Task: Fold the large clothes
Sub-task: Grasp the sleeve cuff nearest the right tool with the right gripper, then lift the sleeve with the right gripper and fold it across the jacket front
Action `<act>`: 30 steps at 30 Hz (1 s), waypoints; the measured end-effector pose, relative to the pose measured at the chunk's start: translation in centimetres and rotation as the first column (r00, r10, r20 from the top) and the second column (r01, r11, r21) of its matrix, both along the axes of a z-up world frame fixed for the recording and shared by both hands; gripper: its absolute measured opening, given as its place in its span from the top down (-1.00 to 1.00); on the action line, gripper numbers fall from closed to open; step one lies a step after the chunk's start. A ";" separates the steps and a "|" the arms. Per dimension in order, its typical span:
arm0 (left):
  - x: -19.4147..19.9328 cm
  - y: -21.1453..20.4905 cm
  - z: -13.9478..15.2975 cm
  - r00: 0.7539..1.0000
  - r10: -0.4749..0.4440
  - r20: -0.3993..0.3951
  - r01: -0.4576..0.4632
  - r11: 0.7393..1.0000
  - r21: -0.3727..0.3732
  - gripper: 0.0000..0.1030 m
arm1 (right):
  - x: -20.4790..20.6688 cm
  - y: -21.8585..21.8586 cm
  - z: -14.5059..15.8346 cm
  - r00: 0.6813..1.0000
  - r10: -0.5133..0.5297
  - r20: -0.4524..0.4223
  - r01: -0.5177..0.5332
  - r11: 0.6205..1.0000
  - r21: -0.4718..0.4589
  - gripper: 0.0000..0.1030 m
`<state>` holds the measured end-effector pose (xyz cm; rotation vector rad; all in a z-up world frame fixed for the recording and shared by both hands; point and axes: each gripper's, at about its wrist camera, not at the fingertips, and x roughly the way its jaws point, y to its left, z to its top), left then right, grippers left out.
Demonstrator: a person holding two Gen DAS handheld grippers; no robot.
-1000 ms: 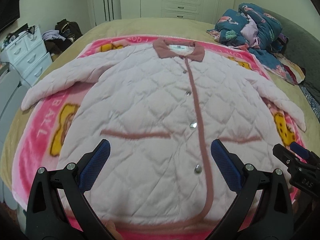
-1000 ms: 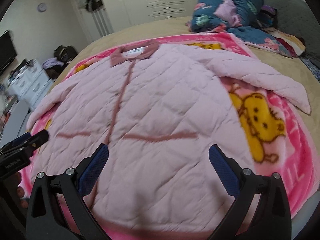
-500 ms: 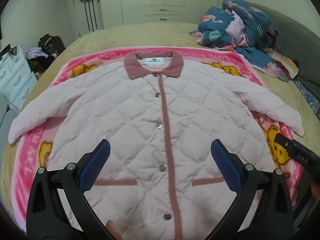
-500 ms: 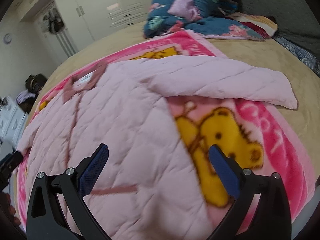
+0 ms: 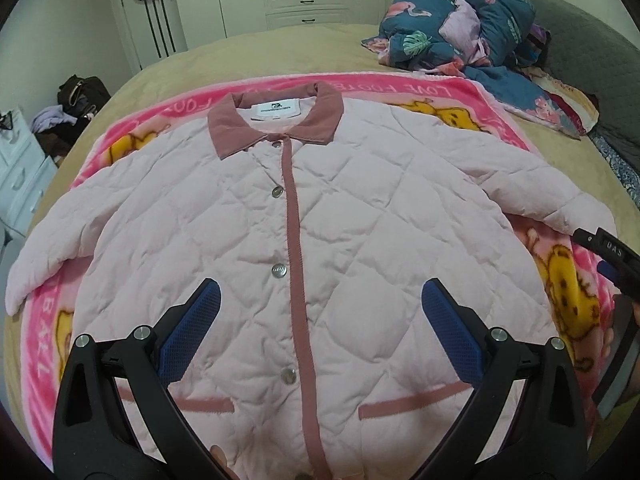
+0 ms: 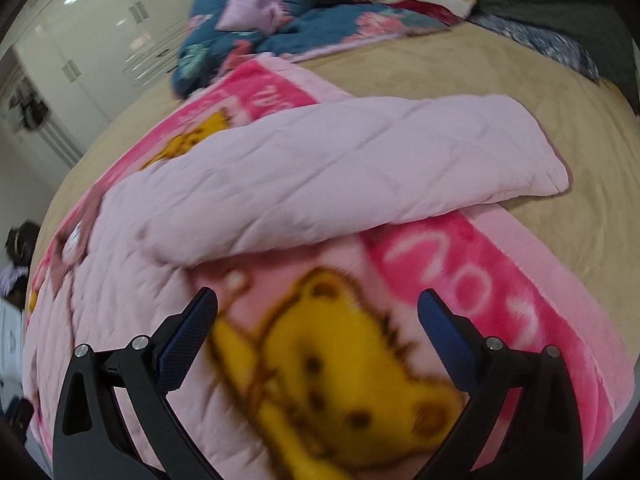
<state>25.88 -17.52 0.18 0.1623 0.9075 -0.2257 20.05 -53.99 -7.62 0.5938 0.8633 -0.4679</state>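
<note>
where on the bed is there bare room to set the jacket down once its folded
Bare tan bedspread lies between the pink blanket and the wardrobe, and right of the jacket's sleeve toward the bed edge. The far right corner is crowded by a blue bedding heap. The pink jacket covers most of the blanket.

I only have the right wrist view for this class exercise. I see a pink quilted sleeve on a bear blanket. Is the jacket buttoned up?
Observer: Yes. In the left wrist view the pink quilted jacket lies face up, its placket closed down the front.
Operator: Where is the other sleeve?
Observer: The left sleeve stretches out to the side, its cuff reaching past the blanket edge.
Operator: And the left gripper?
Observer: The left gripper is open above the jacket's lower front, holding nothing.
Operator: Anything at the neck?
Observer: A dusty rose collar with a white label.
</note>
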 end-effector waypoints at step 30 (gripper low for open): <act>2.6 3.0 3.5 0.994 0.112 -0.011 -0.112 0.994 0.022 -0.83 | -0.3 -16.9 -2.3 0.914 -0.375 0.154 0.340 0.916 0.214 0.53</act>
